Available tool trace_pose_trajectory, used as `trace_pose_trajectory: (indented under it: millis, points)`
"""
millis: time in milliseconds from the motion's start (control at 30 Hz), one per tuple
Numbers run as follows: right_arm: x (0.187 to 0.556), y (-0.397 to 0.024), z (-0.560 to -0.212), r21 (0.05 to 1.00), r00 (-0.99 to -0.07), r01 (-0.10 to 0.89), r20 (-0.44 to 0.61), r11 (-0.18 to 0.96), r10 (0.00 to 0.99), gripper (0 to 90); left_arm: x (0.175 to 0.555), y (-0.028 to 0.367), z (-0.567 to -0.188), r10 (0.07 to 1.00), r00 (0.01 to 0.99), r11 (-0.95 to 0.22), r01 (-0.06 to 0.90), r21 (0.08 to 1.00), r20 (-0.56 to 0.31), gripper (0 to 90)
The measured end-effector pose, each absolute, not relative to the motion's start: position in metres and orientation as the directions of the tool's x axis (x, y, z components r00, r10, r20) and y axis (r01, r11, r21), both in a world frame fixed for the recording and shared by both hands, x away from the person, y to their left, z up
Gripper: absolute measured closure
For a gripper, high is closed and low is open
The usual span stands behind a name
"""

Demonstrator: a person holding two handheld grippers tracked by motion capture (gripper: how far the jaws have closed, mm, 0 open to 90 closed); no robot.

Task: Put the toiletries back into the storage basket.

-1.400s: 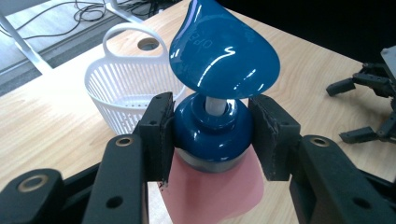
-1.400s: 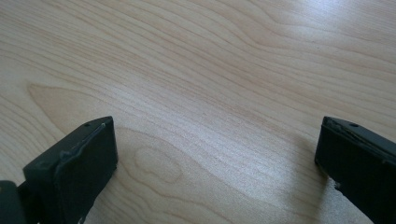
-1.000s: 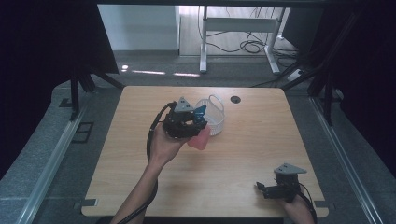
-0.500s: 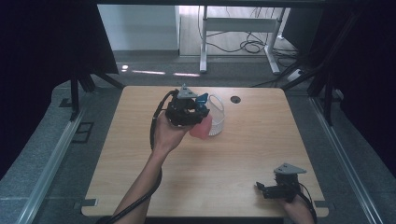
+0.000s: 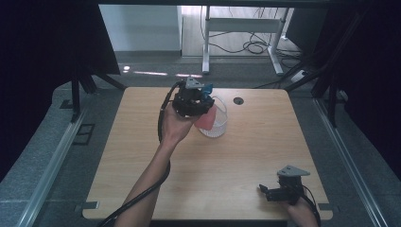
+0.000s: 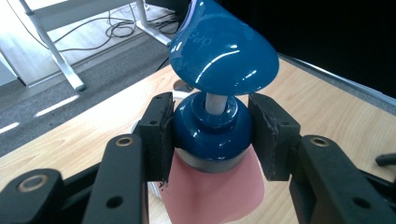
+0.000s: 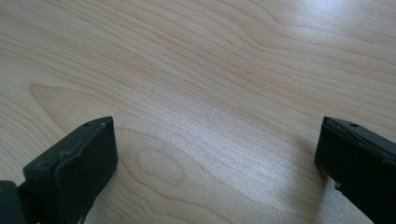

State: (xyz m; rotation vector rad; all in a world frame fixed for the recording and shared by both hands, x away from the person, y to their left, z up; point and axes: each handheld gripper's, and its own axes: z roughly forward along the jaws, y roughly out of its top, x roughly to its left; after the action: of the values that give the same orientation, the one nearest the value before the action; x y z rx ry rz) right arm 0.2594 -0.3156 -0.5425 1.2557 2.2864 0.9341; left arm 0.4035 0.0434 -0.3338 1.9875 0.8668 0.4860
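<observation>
Left gripper [image 6: 212, 135] clamped on the blue pump collar of a pink soap bottle [image 6: 212, 196], held over the clear glass bowl [image 5: 218, 124] at the wooden table's [image 5: 246, 175] far middle; pump head [image 6: 222, 51] embossed lettering, partly legible "OPE"; right gripper [image 7: 215, 158] jaws wide apart, empty, near table's close right corner

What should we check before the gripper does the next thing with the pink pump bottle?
1. Left gripper clamped on the pink bottle's blue collar: ok, both pads press on it.
2. Blue pump head free of the jaws: ok, it stands above them.
3. Bottle near the clear glass bowl: ok, it sits against the bowl's left side in the high view.
4. Bottle clear of the bowl's rim: cannot tell, the gripper hides that spot.
5. Anything in the bowl already: cannot tell, too small to see.
6. Right gripper out of the way: ok, open, over bare table at the near right corner.
</observation>
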Motion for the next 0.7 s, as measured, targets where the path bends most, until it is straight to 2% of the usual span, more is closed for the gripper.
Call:
trace_pose_trajectory:
  millis: [700]
  points:
    - [0.259, -0.315, -0.542, 0.699, -0.538, 0.603, 0.001, 0.384, 0.843, 0.0, 0.437, 0.020, -0.340, 0.768, 0.640, -0.345, 0.396, 0.851, 0.014, 53.0]
